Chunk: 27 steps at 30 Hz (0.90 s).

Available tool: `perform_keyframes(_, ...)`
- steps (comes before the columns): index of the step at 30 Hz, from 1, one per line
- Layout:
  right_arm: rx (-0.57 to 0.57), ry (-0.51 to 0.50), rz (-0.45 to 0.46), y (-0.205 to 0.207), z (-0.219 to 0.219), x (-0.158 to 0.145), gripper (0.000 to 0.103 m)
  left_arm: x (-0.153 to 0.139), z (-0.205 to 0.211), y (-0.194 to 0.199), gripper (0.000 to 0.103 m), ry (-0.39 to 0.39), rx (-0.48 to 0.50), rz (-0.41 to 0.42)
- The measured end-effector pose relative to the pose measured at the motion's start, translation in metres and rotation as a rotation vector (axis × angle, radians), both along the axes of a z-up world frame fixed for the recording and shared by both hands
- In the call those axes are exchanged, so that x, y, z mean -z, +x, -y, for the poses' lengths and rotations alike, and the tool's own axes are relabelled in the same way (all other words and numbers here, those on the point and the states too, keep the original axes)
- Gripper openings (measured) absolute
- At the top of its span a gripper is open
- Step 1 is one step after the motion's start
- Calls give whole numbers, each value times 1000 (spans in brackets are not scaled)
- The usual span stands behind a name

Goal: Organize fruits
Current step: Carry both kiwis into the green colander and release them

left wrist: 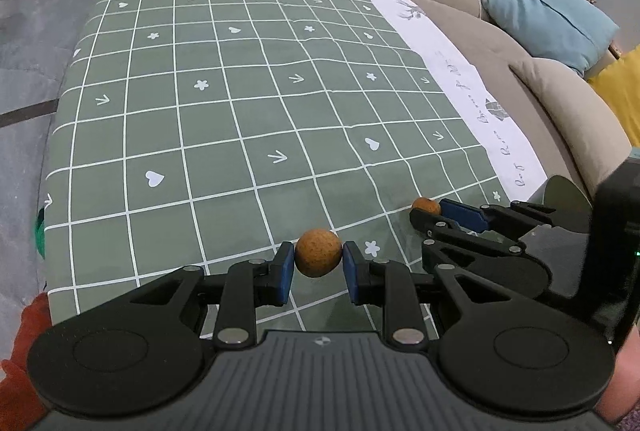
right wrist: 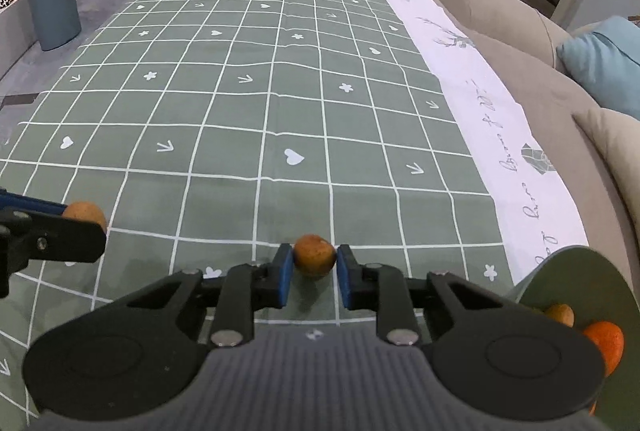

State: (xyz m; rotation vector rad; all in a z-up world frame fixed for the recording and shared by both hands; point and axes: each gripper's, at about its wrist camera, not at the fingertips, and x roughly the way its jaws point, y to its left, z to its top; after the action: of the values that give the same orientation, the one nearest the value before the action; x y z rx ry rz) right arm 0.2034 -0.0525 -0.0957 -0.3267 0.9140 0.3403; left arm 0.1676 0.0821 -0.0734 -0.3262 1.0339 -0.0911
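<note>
Two grippers, a brown fruit in each, over the checked worktop.

Left wrist view: the left gripper (left wrist: 319, 265) is narrowed onto a round brown fruit (left wrist: 319, 252), both blue pads touching its sides, just above the green cloth (left wrist: 224, 103). To its right the right gripper (left wrist: 430, 211) clasps a second fruit (left wrist: 425, 206), beside a plate (left wrist: 566, 191).
Right wrist view: the right gripper (right wrist: 314, 267) pinches its fruit (right wrist: 315, 255) low over the cloth (right wrist: 260, 103); the plate (right wrist: 576, 279) holds two more fruits, one brown (right wrist: 561, 313), one orange (right wrist: 606, 343).

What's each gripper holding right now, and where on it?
Left gripper pinches a round brown fruit across its sides. Right gripper likewise pinches another brown fruit at its sides.
</note>
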Motion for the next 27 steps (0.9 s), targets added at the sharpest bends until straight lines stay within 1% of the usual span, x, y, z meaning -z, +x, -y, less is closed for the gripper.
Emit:
perform_keyframes(3,-12,34,15,-13,5,-14,19,-6,7,-3,29,5,19,8)
perform_keyframes(8,-33,97,45,-46,26,-50,19,-27,27,-12,29,-2,70,49)
perform_keyframes(12,-19,127,58,-72,62,-76,19,-42,52,-18,29,-25,134,79)
perform_keyframes(16,26,131,47,-89,109,-93,19,-55,90,-24,29,-33,234,100)
perform_keyframes(19,51,113,34,-98,144,-98,19,-60,119,-26,29,-51,309,101)
perform_keyframes(22,72,75,21,-105,174,-95,19,-61,148,-25,29,-80,376,81)
perform_keyframes(25,86,48,7,-108,200,-88,19,-60,173,-22,29,-75,436,57)
perform_keyframes(27,89,50,-8,-108,214,-84,19,-57,187,-19,29,-67,471,43)
